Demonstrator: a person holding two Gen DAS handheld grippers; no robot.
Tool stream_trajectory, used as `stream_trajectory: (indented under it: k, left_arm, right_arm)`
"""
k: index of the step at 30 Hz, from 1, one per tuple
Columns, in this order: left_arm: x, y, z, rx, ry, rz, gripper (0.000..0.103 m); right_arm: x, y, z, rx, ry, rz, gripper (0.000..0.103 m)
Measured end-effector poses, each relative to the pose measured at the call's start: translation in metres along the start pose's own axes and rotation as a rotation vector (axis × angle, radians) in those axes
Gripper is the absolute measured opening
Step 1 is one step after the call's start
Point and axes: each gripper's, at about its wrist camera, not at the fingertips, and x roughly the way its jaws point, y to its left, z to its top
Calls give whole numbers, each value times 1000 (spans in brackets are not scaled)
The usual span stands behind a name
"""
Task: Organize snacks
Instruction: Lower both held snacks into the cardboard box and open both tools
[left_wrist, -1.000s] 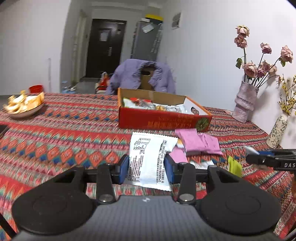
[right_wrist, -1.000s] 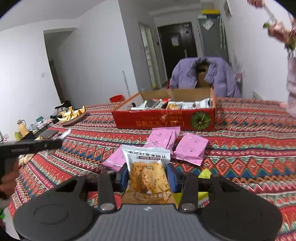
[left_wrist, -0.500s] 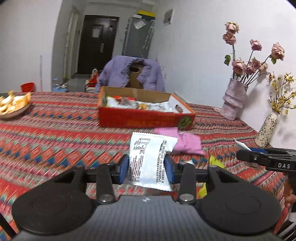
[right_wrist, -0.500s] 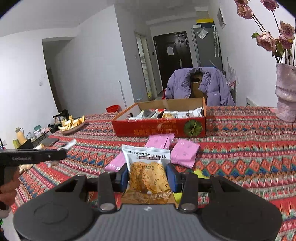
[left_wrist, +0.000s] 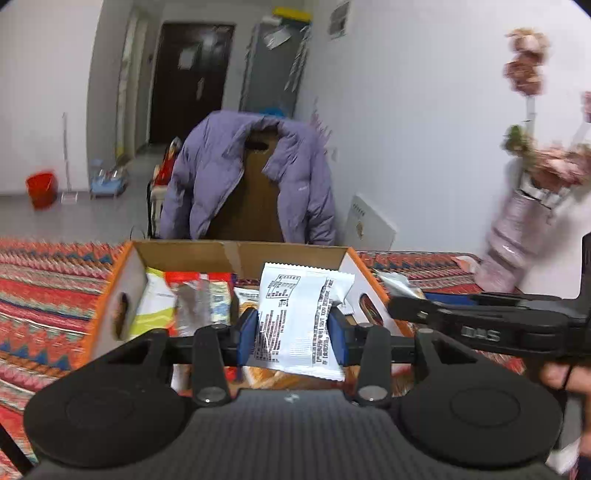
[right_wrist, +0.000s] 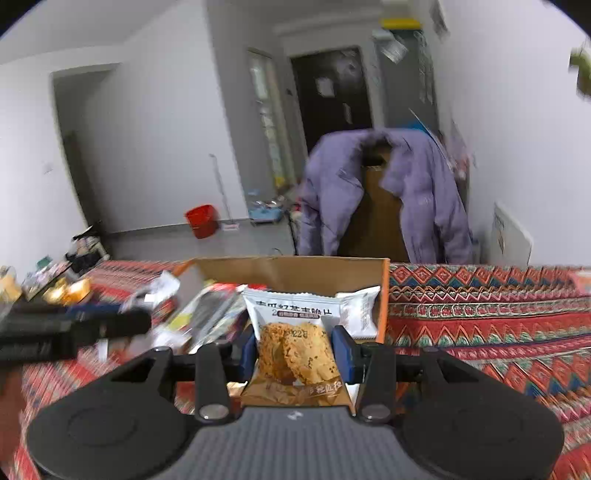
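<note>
over the box (left_wrist: 354, 266), left tongs (left_wrist: 291, 339) pinch a white packet (left_wrist: 301, 314); right tongs (right_wrist: 297, 356) pinch a cracker packet (right_wrist: 295, 343).

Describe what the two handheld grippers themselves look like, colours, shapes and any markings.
Both the left gripper and right gripper are matte black with two round discs, silver screws and blue finger pads. Seen side-on, the right gripper's body carries blurred white lettering. No cables or sleeves show.

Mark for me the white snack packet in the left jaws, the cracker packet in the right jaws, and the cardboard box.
white snack packet (left_wrist: 295, 314), left wrist view, middle of its printed back.
cracker packet (right_wrist: 295, 350), right wrist view, on the pictured cracker.
cardboard box (left_wrist: 236, 254), left wrist view, inner face of its far wall.
</note>
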Motion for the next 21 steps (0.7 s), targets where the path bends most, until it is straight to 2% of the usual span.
stream_trajectory:
  k: [2,6,12,14,15,17,18,21]
  left_arm:
    - [32,-6,2,-43,42,34,41]
    - [80,-13,-8,-113,123,16,41]
    - [111,-15,-23,-139,178,22,44]
    - [115,-17,-24,-135,185,37,55]
    - [116,-17,-25,-129,179,40,57]
    - [114,-20,-25,-115,174,41,69]
    - [112,-19,-25,-116,168,41,70]
    - [103,-14,-19,-129,155,51,74]
  right_arm:
    - [27,-8,9,21,26,-4,42]
    - [67,-13,15,8,67,-36,42]
    - [92,-15,10,-16,109,-64,42]
    - [96,-13,8,-33,121,-68,42]
    - [97,-13,9,-42,122,-78,42]
    - [97,-14,10,-54,121,-94,45]
    - [95,-14,10,-49,118,-91,50]
    - [86,-14,13,-56,105,-69,54]
